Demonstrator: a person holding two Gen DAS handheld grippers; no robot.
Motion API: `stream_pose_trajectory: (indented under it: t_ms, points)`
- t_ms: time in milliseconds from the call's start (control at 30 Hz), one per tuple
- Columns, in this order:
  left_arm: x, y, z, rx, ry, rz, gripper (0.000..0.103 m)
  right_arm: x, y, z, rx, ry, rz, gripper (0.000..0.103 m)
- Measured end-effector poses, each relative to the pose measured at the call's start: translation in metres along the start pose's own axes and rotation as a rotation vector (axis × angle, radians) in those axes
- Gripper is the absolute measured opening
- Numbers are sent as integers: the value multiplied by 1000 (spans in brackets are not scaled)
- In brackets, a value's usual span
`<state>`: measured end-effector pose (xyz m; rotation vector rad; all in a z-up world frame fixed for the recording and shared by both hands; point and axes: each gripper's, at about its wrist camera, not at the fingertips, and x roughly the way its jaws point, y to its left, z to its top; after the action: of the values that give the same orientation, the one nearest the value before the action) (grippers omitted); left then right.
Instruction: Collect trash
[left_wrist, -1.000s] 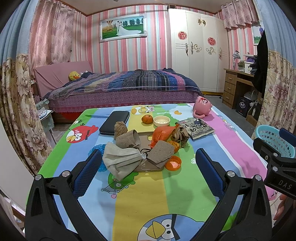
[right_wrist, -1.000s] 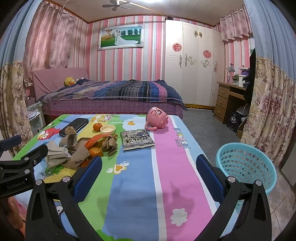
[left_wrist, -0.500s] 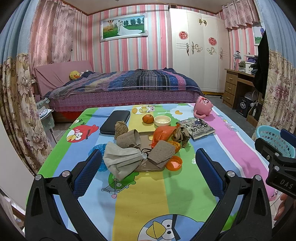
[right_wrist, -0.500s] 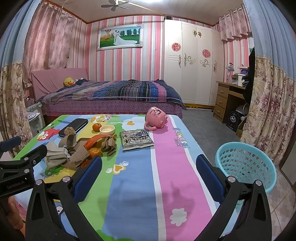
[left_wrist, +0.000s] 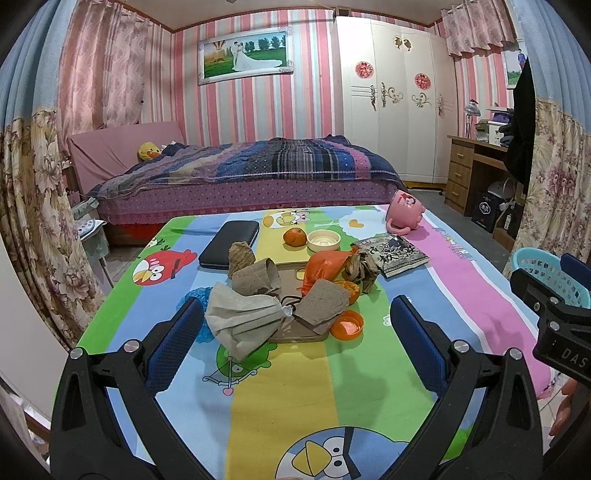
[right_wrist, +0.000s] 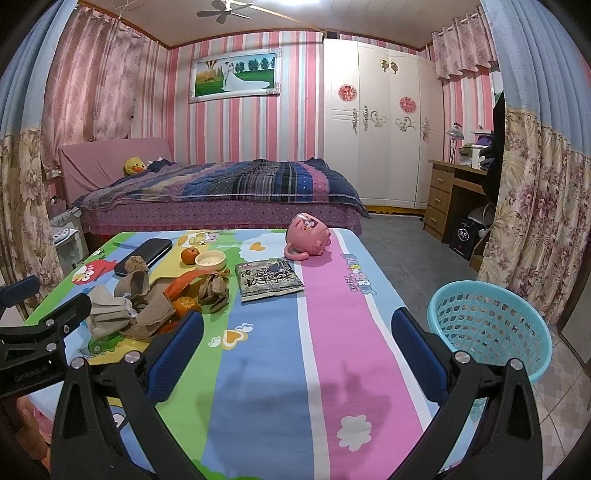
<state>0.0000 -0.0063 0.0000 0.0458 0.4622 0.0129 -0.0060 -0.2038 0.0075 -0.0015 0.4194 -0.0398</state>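
A heap of trash lies mid-table: crumpled grey-brown paper (left_wrist: 240, 317), brown cardboard pieces (left_wrist: 323, 301), an orange plastic bag (left_wrist: 325, 266), an orange lid (left_wrist: 347, 325) and crumpled brown wrappers (left_wrist: 360, 269). The heap also shows in the right wrist view (right_wrist: 147, 306). My left gripper (left_wrist: 295, 332) is open and empty, just short of the paper. My right gripper (right_wrist: 295, 347) is open and empty over the blue and pink stripes. A turquoise basket (right_wrist: 491, 325) stands on the floor right of the table.
On the cartoon tablecloth (left_wrist: 280, 387) also lie a black case (left_wrist: 229, 243), an orange (left_wrist: 294, 236), a small white bowl (left_wrist: 323, 240), a booklet (left_wrist: 391, 254) and a tipped pink mug (left_wrist: 404, 216). A bed (left_wrist: 240, 177) stands behind, a desk (left_wrist: 476, 173) at right.
Both grippers have held almost still; the view shifted only slightly. Nothing was taken or let go.
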Motion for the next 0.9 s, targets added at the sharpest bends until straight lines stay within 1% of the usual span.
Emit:
stream_pose_trajectory:
  t_ms: [467,633,833,900]
  points:
    - [0,0,0,-1,6,0,98,0,2,2,7,-8,3,99]
    - [1,3,2,10,7,24,98,-2,0,2,13,-9,1,99]
    - [2,23,24,-1,25,38,98,-1,-8,1,40,-7,-4,99]
    - [4,29,29,16,22,61,98,0,-11,2,58,-5,-7,99]
